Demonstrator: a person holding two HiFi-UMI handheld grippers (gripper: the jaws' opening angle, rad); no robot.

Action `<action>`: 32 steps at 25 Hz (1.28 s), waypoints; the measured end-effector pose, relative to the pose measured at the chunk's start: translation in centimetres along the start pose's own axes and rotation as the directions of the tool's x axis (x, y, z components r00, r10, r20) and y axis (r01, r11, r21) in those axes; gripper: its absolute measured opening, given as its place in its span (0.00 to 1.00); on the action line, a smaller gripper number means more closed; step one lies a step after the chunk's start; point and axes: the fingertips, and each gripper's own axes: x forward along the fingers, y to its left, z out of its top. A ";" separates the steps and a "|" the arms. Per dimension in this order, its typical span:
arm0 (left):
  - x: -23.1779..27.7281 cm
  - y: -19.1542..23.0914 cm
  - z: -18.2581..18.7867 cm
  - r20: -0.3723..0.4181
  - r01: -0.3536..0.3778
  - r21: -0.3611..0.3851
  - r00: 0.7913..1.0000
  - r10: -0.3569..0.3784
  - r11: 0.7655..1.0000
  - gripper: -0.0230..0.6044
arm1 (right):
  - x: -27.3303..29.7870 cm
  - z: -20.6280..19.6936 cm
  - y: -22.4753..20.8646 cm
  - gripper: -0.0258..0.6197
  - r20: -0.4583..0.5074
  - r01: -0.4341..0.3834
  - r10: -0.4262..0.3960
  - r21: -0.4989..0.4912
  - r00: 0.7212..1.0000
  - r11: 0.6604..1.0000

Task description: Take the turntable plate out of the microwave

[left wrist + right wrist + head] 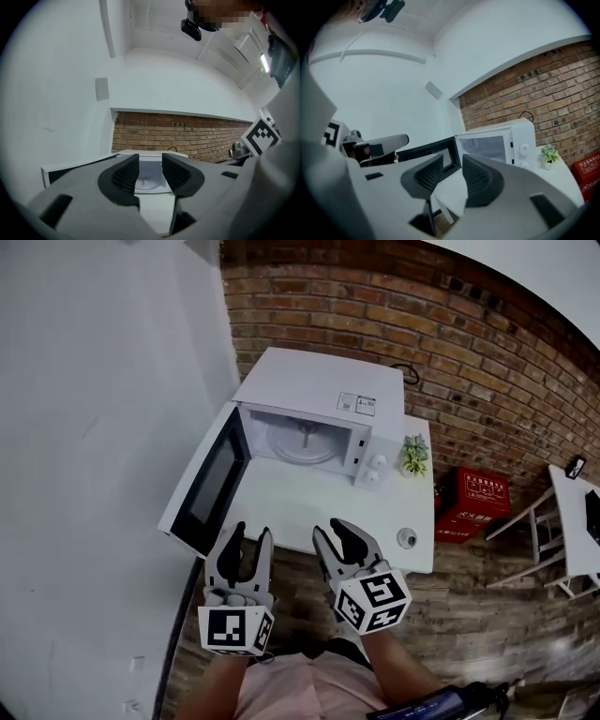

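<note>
Entry: microwave (319,418), door (208,486) open, turntable plate (302,442) inside; both tongs empty.
Head view: we log the white oven on a white table (309,512), door swung out to the left, plate flat on the cavity floor; left gripper (251,531) & right gripper (333,531) side by side at the table's near edge, apart from the oven; sm. plant (413,456) just right of it. Left gripper view: jaws part-open, nothing btwn pads, plate seen beyond the gap. Right gripper view: jaws at a narrow gap, nothing held; oven ahead-right.
</note>
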 end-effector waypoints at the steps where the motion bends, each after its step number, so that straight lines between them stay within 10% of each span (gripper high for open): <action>1: 0.5 0.4 -0.1 0.001 0.006 -0.002 1.000 -0.006 1.000 0.29 | 0.5 0.1 -0.1 0.25 0.002 0.007 -0.007 -0.004 1.000 1.000; 32: 22.6 6.4 -8.0 -0.151 0.051 0.002 0.987 -0.050 0.999 0.29 | 20.4 -0.2 -12.7 0.23 -0.089 -0.001 0.010 0.091 0.996 0.996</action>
